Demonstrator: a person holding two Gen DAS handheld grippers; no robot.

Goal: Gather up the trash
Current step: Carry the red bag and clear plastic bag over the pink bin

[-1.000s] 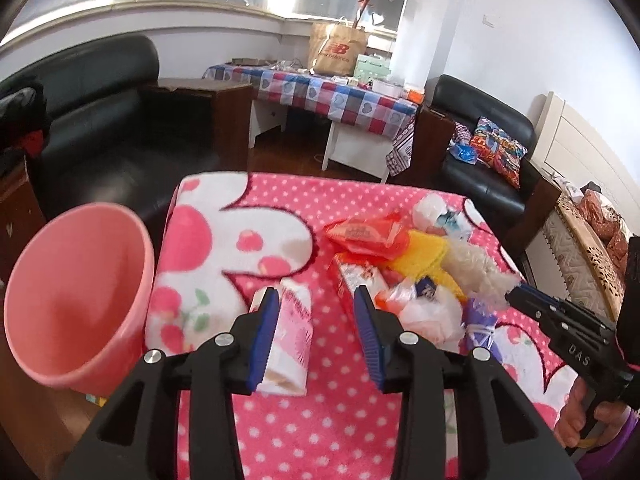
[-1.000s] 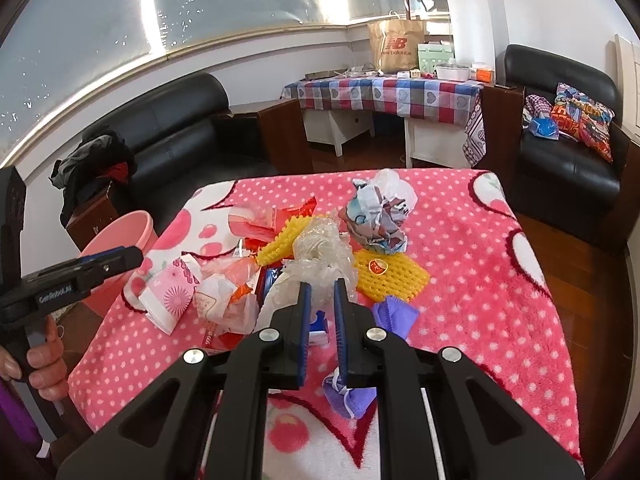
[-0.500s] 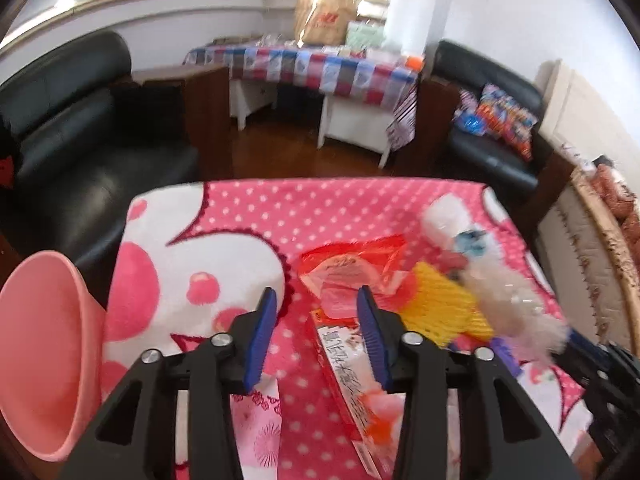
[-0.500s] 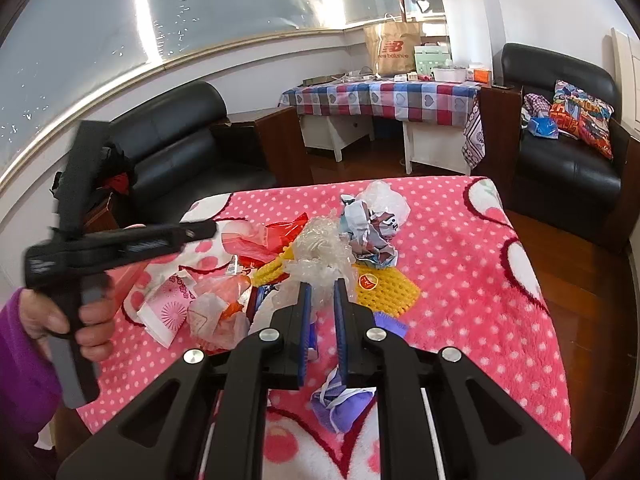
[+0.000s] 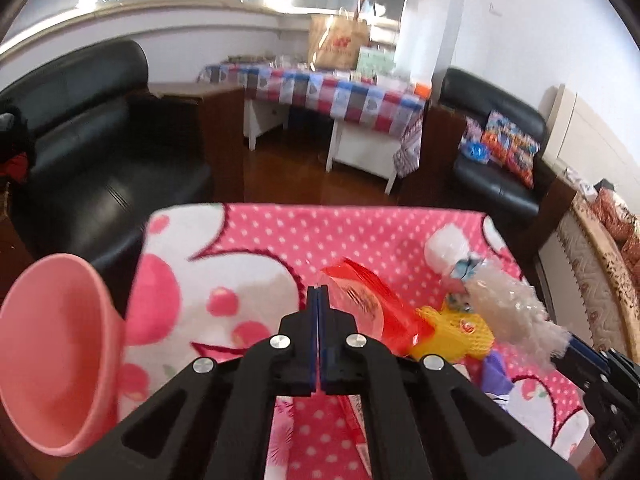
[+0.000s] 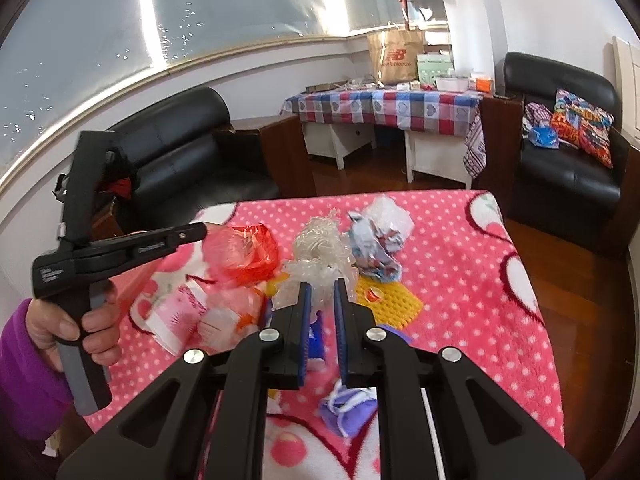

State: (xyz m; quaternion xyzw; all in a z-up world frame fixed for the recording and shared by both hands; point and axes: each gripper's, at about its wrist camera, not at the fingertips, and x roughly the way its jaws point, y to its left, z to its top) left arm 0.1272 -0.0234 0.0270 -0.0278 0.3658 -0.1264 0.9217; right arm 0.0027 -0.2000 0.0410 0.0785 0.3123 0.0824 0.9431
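Note:
My left gripper [image 5: 319, 294] is shut on the edge of a red plastic wrapper [image 5: 366, 300] and holds it lifted over the pink blanket; in the right wrist view the left gripper [image 6: 202, 230] holds the red wrapper [image 6: 244, 256] in the air. My right gripper [image 6: 320, 288] is shut on a clump of clear crinkled plastic [image 6: 320, 248], also in the left wrist view [image 5: 516, 316]. A pink bin [image 5: 52, 344] stands at the table's left edge.
More trash lies on the pink dotted blanket [image 6: 460, 264]: a yellow mesh piece [image 6: 388, 298], crumpled printed paper [image 6: 376, 240], a pink pack [image 6: 176, 312], a purple scrap [image 6: 348, 408]. Black sofas [image 5: 80, 140] and a checked table [image 6: 384, 108] stand behind.
My left gripper has shut on the red wrapper and lifted it. My right gripper has raised the clear plastic a little.

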